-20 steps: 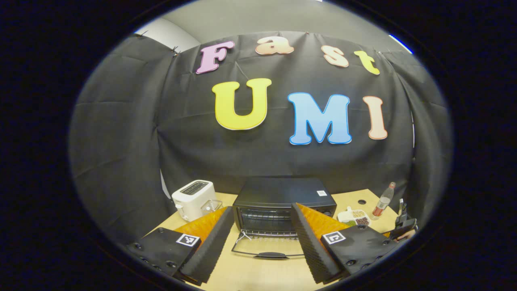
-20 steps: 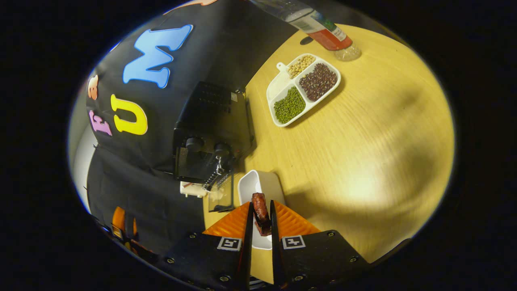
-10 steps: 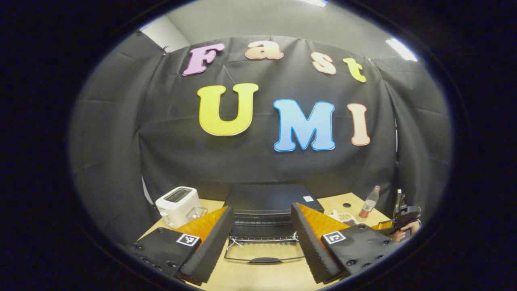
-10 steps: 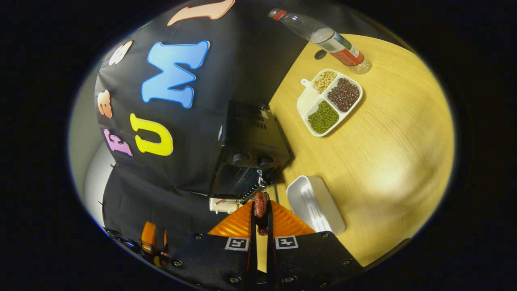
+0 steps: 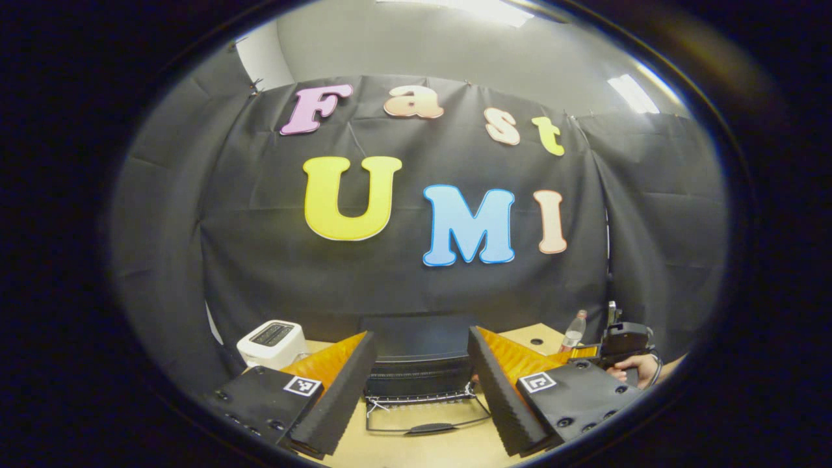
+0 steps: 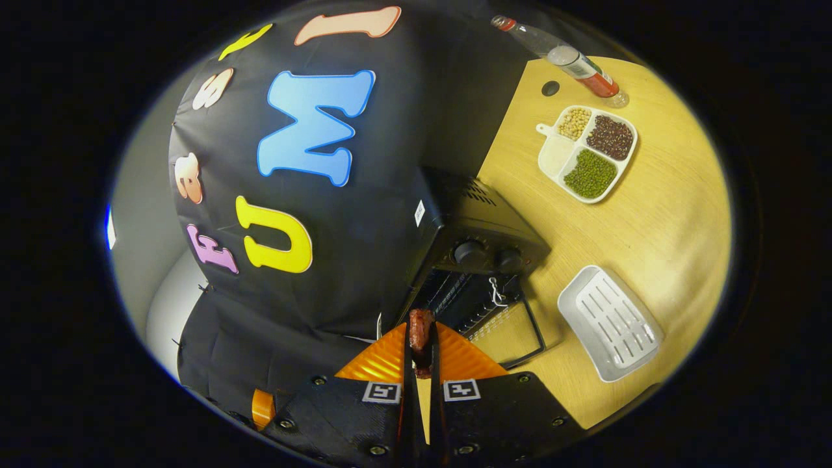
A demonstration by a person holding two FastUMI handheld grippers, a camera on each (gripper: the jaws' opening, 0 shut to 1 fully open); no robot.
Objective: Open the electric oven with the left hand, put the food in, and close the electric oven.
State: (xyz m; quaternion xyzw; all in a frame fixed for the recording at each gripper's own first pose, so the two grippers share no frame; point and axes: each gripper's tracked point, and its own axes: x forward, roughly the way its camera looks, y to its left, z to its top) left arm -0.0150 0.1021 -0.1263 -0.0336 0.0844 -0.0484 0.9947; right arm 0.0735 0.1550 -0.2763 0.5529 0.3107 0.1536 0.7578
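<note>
your right gripper (image 6: 421, 354) is clamped on the sausage (image 6: 420, 331) | oven (image 6: 474, 260) mouth just upper right of it, door down | sausage's long axis points into frame | left gripper (image 5: 419, 383) wide, holding nothing

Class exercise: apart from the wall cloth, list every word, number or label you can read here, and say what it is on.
No text is readable.
Sticker on the oven: too small to read.
Bottle label: blurred, unreadable.
Square tags on the right gripper: patterns only, no words.
</note>
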